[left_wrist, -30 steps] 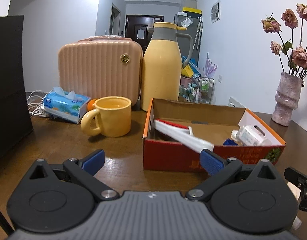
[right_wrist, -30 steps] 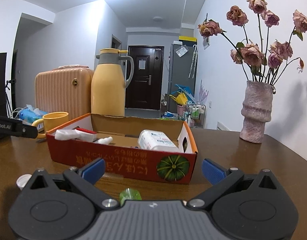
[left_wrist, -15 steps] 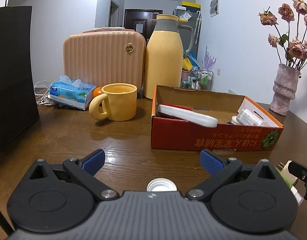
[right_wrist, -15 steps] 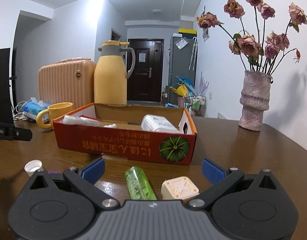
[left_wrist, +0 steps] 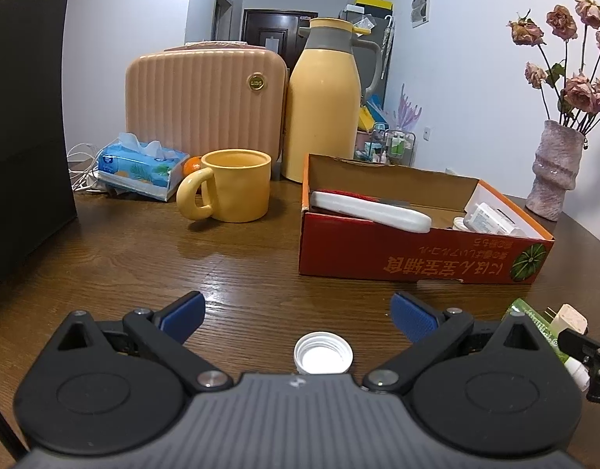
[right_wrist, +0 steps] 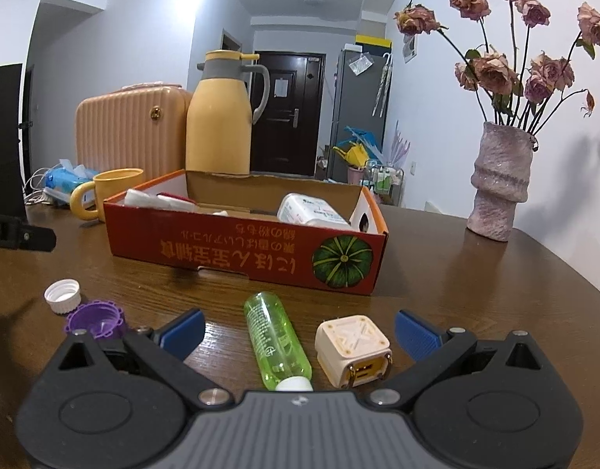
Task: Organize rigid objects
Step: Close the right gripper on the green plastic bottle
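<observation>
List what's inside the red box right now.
In the red box: a long white item over something red at the left, a white labelled container at the right, a small white piece beside it. The front wall hides the floor.

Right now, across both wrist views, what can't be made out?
- Cardboard box floor: the near wall hides it in both views.
- Green bottle: its cap end is cut off by the right gripper body; in the left view only a sliver shows.
- Purple cap: partly behind the right gripper's finger linkage.
- Yellow mug: contents not visible.
- Bottle label: too small to read.
</observation>
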### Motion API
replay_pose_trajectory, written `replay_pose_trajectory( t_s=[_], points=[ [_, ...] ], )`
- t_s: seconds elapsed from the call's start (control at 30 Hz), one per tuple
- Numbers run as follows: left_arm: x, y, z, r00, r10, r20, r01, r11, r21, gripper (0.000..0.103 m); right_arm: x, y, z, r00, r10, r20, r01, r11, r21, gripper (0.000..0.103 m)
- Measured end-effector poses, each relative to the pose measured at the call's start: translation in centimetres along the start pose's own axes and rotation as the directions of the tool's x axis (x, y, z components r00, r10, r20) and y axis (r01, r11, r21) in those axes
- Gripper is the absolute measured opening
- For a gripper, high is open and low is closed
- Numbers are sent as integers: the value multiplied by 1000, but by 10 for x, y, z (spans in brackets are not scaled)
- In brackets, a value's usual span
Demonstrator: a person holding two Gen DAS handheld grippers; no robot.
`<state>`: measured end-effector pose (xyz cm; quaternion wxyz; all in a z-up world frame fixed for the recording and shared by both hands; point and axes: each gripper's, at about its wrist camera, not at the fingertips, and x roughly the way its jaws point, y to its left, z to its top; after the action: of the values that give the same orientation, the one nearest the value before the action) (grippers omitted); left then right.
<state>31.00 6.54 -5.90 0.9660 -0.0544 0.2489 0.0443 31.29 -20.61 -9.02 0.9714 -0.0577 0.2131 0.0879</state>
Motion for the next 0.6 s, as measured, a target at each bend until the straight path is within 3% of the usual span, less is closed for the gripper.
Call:
replay_pose_trajectory(
  t_s=[0.17,0.37,0.6],
  points=[
    [2,0,0,1000,-5,-8,5,1000,2,103,5,-2,-1,999,20,-32,-21,1000,-13,97],
    [5,0,-1,1000,-5,-24,5,1000,1,103,15,-2,-2,995,70,-68,-73,997,-40,67],
    [8,2,0,999,1,-40,-1,1000,-7,103,37,7,1,983,126,-134,-134,989,-56,48]
  ],
)
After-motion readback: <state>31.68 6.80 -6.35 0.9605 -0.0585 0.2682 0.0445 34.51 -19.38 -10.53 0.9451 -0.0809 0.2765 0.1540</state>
